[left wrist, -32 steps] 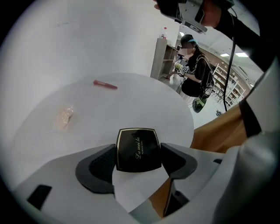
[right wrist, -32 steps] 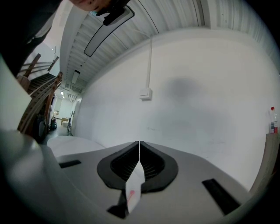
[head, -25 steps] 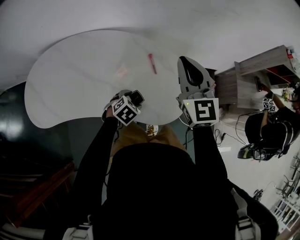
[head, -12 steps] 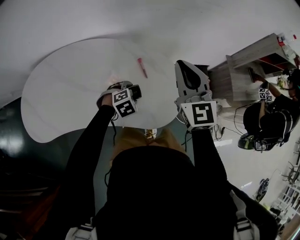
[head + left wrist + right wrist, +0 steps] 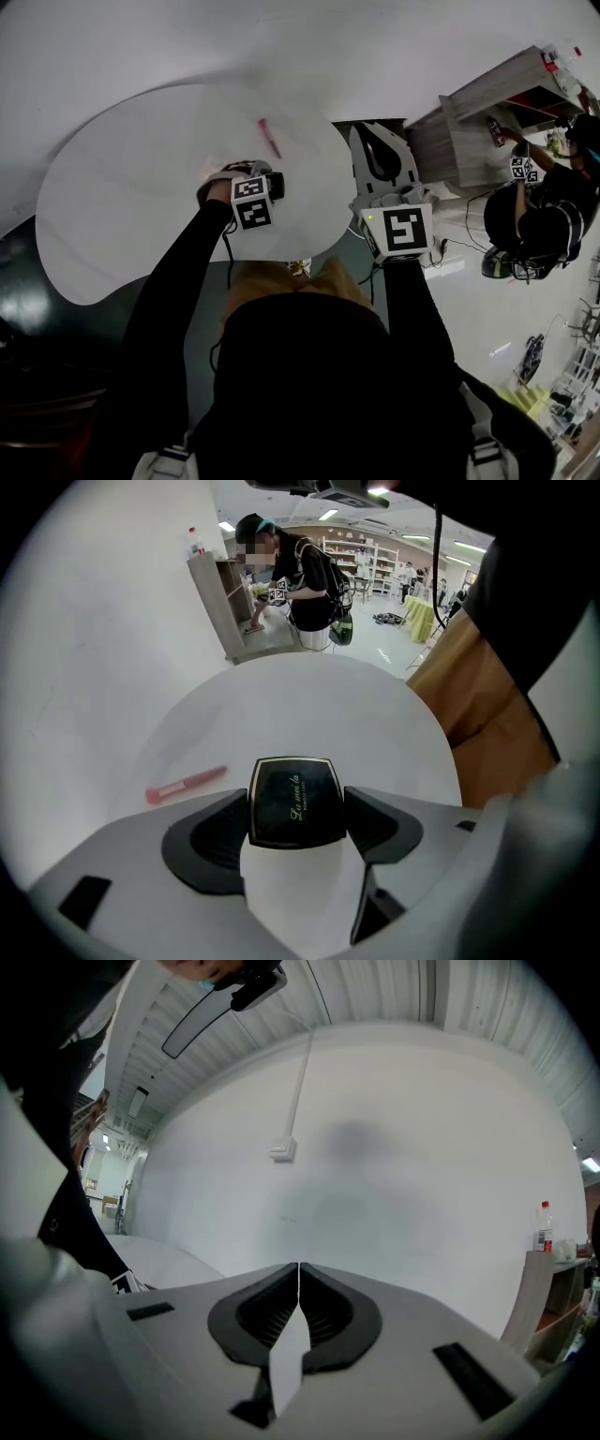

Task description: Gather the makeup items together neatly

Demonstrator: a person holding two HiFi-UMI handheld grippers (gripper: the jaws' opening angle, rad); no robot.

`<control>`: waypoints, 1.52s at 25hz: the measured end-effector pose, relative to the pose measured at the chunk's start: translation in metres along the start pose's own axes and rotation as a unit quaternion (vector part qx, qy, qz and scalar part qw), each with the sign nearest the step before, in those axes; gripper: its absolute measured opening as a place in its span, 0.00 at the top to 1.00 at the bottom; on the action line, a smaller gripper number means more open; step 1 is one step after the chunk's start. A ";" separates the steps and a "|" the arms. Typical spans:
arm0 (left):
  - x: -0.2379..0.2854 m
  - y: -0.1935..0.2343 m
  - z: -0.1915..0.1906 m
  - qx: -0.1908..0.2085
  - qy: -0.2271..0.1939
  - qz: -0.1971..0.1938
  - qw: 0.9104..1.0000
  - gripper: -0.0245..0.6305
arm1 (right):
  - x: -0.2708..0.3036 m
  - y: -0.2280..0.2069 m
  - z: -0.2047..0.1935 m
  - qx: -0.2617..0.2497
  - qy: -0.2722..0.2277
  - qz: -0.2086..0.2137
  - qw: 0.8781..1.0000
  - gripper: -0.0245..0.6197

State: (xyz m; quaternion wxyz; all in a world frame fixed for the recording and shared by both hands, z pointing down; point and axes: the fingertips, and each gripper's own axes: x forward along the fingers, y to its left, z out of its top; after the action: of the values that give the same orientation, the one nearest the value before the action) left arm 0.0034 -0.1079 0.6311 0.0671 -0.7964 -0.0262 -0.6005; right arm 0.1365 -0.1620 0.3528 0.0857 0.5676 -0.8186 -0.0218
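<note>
My left gripper (image 5: 296, 808) is shut on a black square makeup compact (image 5: 295, 801) with gold lettering, held just above the white table (image 5: 309, 705). In the head view that gripper (image 5: 265, 187) hovers over the table's near right part, the compact (image 5: 275, 186) at its tip. A pink lip gloss tube (image 5: 185, 784) lies on the table to the left of the compact; from the head camera the tube (image 5: 270, 137) lies beyond the left gripper. My right gripper (image 5: 298, 1288) is shut with nothing between its jaws, raised off the table's right edge (image 5: 380, 150) and pointing at a white wall.
The white table (image 5: 141, 178) is rounded, with a dark floor along its near left edge. A wooden shelf unit (image 5: 478, 131) stands to the right, where another person (image 5: 539, 220) works with grippers. Cables trail on the pale floor at the right.
My left gripper has carried the compact forward over the table, toward the pink tube. The right gripper has stayed shut in much the same place. The head view has swung, shifting the table in frame.
</note>
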 end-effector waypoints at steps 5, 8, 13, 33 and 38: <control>0.009 0.002 0.002 0.013 -0.008 -0.011 1.000 0.45 | 0.000 -0.002 -0.003 -0.006 0.005 -0.004 1.000 0.92; 0.012 0.005 0.001 0.005 -0.010 -0.012 1.000 0.45 | -0.002 -0.005 -0.005 -0.001 0.007 -0.011 1.000 0.92; 0.009 0.006 0.000 0.007 -0.010 -0.008 1.000 0.45 | -0.004 -0.007 -0.004 -0.004 0.005 -0.011 1.000 0.92; -0.144 0.039 0.037 -0.116 -0.186 0.194 0.956 0.46 | 0.019 0.048 0.024 -0.008 -0.027 0.060 0.998 0.92; -0.210 0.047 0.034 -0.188 -0.261 0.276 0.906 0.46 | 0.029 0.065 0.030 -0.010 -0.037 0.081 0.996 0.92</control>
State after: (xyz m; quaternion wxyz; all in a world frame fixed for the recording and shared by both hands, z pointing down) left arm -0.0169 -0.1418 0.4173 0.0701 -0.8979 0.2918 -0.3221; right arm 0.0619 -0.1680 0.3353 0.0625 0.4974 -0.8641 -0.0444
